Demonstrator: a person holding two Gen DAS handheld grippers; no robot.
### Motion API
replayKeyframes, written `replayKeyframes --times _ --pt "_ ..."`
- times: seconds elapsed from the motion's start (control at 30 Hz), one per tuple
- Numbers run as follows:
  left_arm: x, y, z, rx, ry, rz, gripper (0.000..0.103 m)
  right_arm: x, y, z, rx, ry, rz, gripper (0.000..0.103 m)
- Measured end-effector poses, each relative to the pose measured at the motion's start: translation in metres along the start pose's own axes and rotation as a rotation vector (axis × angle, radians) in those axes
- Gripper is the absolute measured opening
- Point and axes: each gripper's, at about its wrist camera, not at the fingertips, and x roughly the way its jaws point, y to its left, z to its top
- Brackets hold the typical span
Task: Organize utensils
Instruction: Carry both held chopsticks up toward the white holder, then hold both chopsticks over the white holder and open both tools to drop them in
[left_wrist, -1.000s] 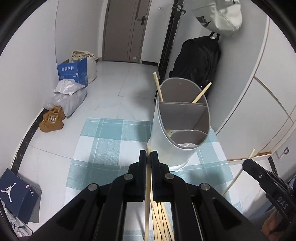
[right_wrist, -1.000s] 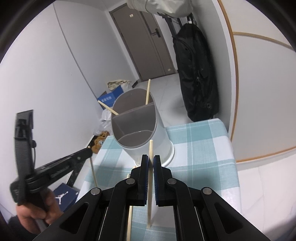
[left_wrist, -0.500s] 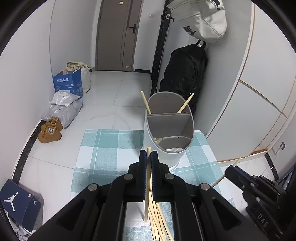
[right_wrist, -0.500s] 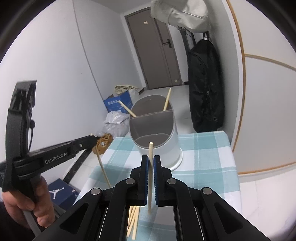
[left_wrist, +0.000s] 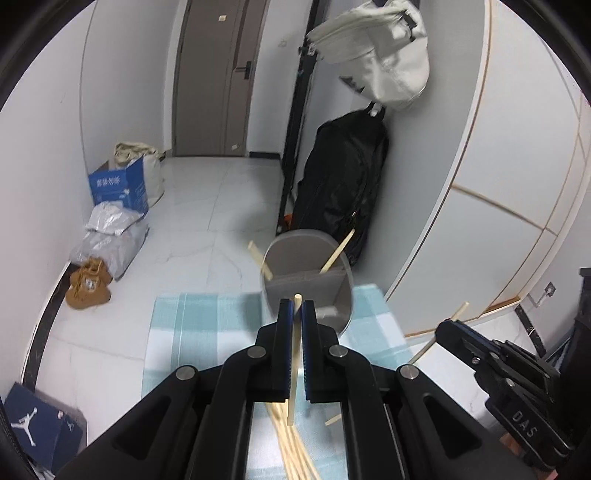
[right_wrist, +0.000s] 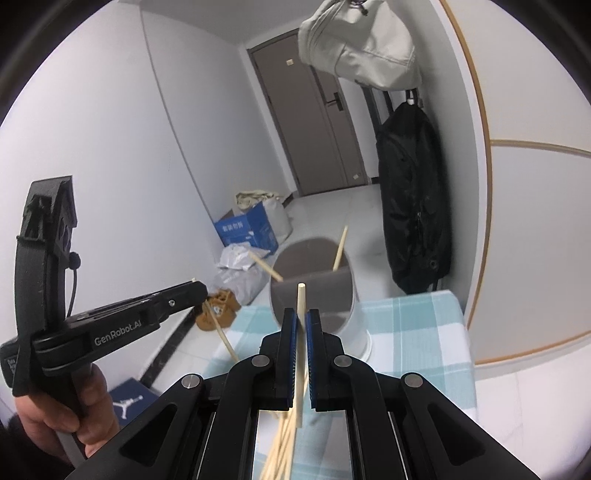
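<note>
My left gripper (left_wrist: 296, 308) is shut on one wooden chopstick (left_wrist: 291, 410) that stands nearly upright, lifted above the checked tablecloth (left_wrist: 199, 332). My right gripper (right_wrist: 301, 317) is shut on a second upright chopstick (right_wrist: 301, 295). Just beyond both sits the grey and white divided utensil holder (left_wrist: 288, 254) (right_wrist: 354, 332), with two chopsticks leaning in its far compartment. Several loose chopsticks (left_wrist: 295, 454) (right_wrist: 279, 454) lie on the cloth below the fingers. Each view shows the other gripper off to the side with its stick: the right gripper (left_wrist: 454, 332) and the left gripper (right_wrist: 195, 291).
A black backpack (left_wrist: 340, 177) and a pale bag (left_wrist: 376, 55) hang by the wall behind the holder. On the floor are a blue box (left_wrist: 118, 184), grey bags, brown shoes (left_wrist: 88, 284) and a shoe box (left_wrist: 40, 424). A hand (right_wrist: 88, 398) grips the left handle.
Both grippers have risen, each with its chopstick lifted clear of the pile. The holder now sits lower and smaller in both views.
</note>
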Motion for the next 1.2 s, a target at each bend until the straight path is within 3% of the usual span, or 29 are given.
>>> replayKeyframes --times 0.57,0.77,0.93,1.2 --pt "-0.001 -0.008 0.104 -0.006 -0.096 -0.038 0.001 0.009 -0.012 0.127 -0.006 -0.107 -0.011 0.004" --pt "0.015 -0.004 0.121 -0.002 -0.103 -0.029 0.001 0.030 -0.014 0.161 -0.024 -0.132 -0.009 0.004" --pt "0.037 0.004 0.119 -0.004 -0.081 -0.023 0.001 0.055 -0.014 0.166 -0.043 -0.113 -0.005 0.004" --pt "0.071 0.015 0.107 -0.014 -0.040 -0.017 0.001 0.091 -0.024 0.147 -0.026 -0.041 -0.002 0.004"
